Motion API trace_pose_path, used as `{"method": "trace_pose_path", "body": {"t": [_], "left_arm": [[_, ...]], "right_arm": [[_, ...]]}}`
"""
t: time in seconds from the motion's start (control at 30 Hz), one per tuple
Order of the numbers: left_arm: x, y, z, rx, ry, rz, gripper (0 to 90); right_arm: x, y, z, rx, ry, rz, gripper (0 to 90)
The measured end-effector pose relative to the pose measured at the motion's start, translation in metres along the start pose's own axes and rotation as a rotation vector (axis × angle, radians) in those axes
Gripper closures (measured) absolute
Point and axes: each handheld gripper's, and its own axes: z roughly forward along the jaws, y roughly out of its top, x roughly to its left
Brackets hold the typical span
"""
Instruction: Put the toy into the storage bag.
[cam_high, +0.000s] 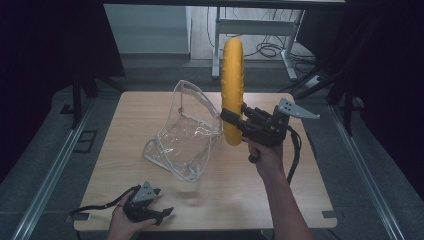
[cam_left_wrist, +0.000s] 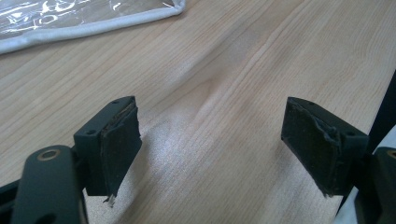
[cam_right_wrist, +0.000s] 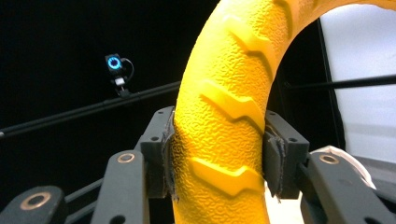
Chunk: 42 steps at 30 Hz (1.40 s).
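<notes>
Right gripper (cam_high: 231, 119) holds a yellow ring (cam_high: 233, 90) upright above the table (cam_high: 280, 195).

Its jaws are clamped on the ring's lower part, just beside a clear pouch (cam_high: 185, 135) lying mid-table. The left gripper (cam_high: 162, 214) rests at the near edge, jaws wide apart over bare wood, holding nothing.

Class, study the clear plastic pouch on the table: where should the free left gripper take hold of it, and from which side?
Grip the white-piped rim at the near-left corner of the clear pouch, coming in low from the person's side. That stiff edge lies flat on the table, nearest the open left gripper; the film itself looks slippery. The right gripper is clamped on the yellow ring.
</notes>
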Motion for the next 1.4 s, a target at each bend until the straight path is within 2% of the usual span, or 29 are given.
{"method": "trace_pose_path", "body": {"t": [0.27, 0.47, 0.9, 1.4], "left_arm": [[0.0, 0.0, 0.0, 0.0, -0.001, -0.003, 19.5], [0.0, -0.001, 0.001, 0.002, 0.001, 0.001, 19.5], [0.0, 0.0, 0.0, -0.007, 0.001, -0.005, 19.5], [0.0, 0.0, -0.002, -0.009, 0.004, 0.002, 19.5]], "right_arm": [[0.011, 0.005, 0.008, -0.021, 0.041, -0.024, 51.8], [0.016, 0.008, 0.015, -0.032, 0.054, -0.035, 51.8], [0.031, 0.012, 0.03, -0.035, 0.112, -0.056, 51.8], [0.039, 0.0, 0.06, 0.0, 0.191, -0.011, 51.7]]}}
